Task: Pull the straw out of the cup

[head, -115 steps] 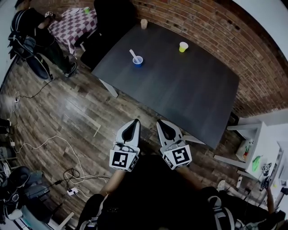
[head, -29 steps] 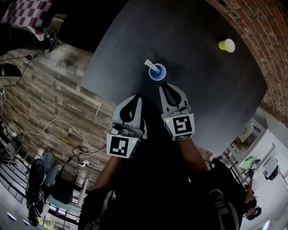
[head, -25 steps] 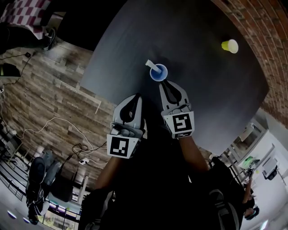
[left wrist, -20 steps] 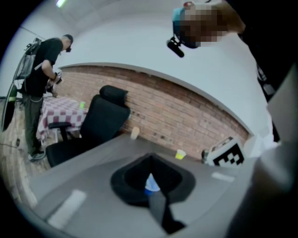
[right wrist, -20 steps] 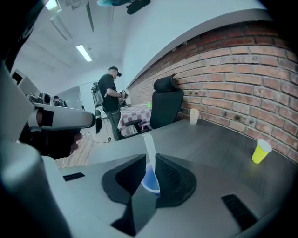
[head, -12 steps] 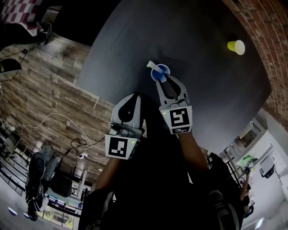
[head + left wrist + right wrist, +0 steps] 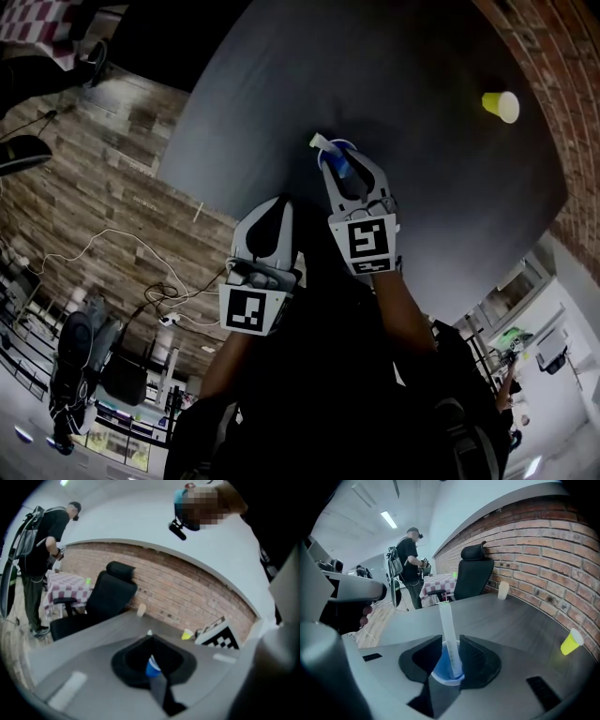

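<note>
Right jaws open around the straw in the blue cup

The right gripper [image 7: 451,653] has its jaws apart, close on either side of the upright clear straw [image 7: 449,630], which stands in the blue cup [image 7: 447,676] on the dark worktop [image 7: 431,159]. The left gripper [image 7: 277,204] hangs beside it with its jaws together and empty. A yellow cup [image 7: 501,105] lies tipped, well apart, near the brick wall.

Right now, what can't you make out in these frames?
- Head view: the blue cup is mostly behind the right gripper; only its rim shows.
- Right gripper view: the straw runs down into the cup between the open jaws; whether the cup holds liquid is unclear.
- Left gripper view: the left gripper has shut jaws that block much of the view, which is blurred.
- Yellow cup: too small to see inside.
</note>
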`<state>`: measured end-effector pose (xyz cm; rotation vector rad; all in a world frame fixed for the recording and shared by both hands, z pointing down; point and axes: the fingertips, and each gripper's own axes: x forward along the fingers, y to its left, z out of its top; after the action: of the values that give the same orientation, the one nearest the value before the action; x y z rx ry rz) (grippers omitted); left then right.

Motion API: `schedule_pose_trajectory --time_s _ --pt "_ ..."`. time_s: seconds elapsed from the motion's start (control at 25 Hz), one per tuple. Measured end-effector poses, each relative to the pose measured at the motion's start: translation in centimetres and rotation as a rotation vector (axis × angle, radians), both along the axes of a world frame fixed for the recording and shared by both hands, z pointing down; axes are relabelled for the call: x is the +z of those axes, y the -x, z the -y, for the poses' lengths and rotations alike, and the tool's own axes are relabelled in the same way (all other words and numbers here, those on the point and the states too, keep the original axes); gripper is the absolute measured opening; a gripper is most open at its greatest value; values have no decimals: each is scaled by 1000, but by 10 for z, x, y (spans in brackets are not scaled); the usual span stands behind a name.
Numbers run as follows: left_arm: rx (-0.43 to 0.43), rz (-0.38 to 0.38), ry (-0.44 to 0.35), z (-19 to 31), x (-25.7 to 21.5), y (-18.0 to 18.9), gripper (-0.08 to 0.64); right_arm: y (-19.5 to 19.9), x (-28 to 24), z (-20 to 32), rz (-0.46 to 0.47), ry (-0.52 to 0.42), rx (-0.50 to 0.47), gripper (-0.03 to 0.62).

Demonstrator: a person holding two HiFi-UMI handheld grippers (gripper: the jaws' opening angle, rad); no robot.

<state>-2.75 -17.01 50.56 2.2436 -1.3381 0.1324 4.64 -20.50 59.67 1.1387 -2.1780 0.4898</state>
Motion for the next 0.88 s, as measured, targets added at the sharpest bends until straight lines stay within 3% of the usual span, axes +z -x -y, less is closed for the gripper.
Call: schedule_pose_trajectory --time_s 0.2,0.88 --pt "-20 5 41 1 8 3 5 6 6 5 -18 14 -21 97" --pt "-38 -2 50 3 11 7 5 11 15 9 -83 56 -55 95"
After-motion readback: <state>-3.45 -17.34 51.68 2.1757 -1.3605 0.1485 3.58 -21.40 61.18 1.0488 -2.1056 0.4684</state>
